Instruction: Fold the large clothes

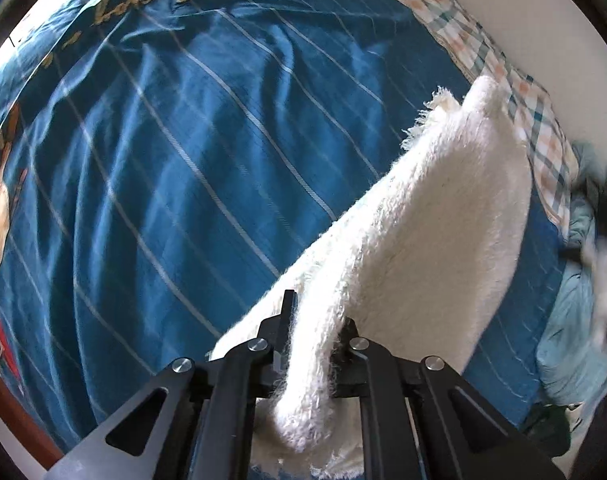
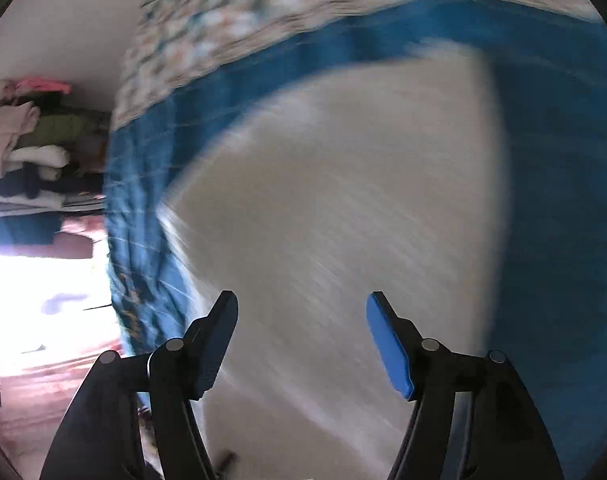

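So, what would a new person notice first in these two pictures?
First, the fluffy white fleece garment, which rises from the blue striped bedspread and is pinched in the left hand-held gripper. Then the right hand-held gripper, open, with blue pads, above the same blurred white cloth.

A bed carries everything, spread with a blue bedcover crossed by thin pale stripes and creased in long folds; gold lettering marks its far part; a checked pillow in orange, teal and white lies along the wall-side edge; the fluffy white garment rests partly on the cover; in the blurred right wrist view it lies spread across the blue.
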Available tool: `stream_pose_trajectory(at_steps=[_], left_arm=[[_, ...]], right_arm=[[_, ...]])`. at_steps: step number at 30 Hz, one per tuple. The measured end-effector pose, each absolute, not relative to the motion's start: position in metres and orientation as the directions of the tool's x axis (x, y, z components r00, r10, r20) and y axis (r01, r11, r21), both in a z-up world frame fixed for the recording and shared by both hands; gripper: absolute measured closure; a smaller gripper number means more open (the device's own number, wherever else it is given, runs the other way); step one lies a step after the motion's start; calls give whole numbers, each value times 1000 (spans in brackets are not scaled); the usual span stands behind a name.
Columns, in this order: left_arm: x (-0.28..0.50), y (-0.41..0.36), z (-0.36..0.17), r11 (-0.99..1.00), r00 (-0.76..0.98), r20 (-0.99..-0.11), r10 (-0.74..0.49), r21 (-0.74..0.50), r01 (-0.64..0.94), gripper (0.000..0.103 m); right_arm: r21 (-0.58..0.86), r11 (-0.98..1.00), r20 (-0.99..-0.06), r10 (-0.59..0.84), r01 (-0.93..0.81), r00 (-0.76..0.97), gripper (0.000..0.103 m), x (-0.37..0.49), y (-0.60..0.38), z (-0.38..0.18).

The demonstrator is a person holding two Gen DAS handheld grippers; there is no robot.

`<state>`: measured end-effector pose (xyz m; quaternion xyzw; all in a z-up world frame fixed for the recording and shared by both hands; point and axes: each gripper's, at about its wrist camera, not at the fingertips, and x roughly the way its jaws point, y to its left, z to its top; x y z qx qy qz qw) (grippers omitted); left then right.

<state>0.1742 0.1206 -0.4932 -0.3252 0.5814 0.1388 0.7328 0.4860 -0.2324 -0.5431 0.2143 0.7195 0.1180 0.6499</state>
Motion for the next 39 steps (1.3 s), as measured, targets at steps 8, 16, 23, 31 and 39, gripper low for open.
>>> stream_pose_trajectory(at_steps=[8,16,23,31,39], left_arm=[[161,122,-494,748,248,-950,-189,-303,-590,96],[161,133,-517,761,152,-965,-215,-263,-594,94],[165,144,-539,767,113,-963,-246,-264,-585,76],[161,144,-561,758,125,-977,-175,-215,-616,29],[172,142,-557,794,127,-983,-133,-182,-579,27]], right_arm=[[395,848,-769,515,353,-378,41,270,-264,-639],[404,813,-778,546,419,-311,97,231,-266,-620],[497,824,-806,554,271,-209,57,310,-283,-602],[714,667,-679,734,212,-21,20,462,-270,-650],[785,503,-582,799,361,153,71,452,-255,-635]])
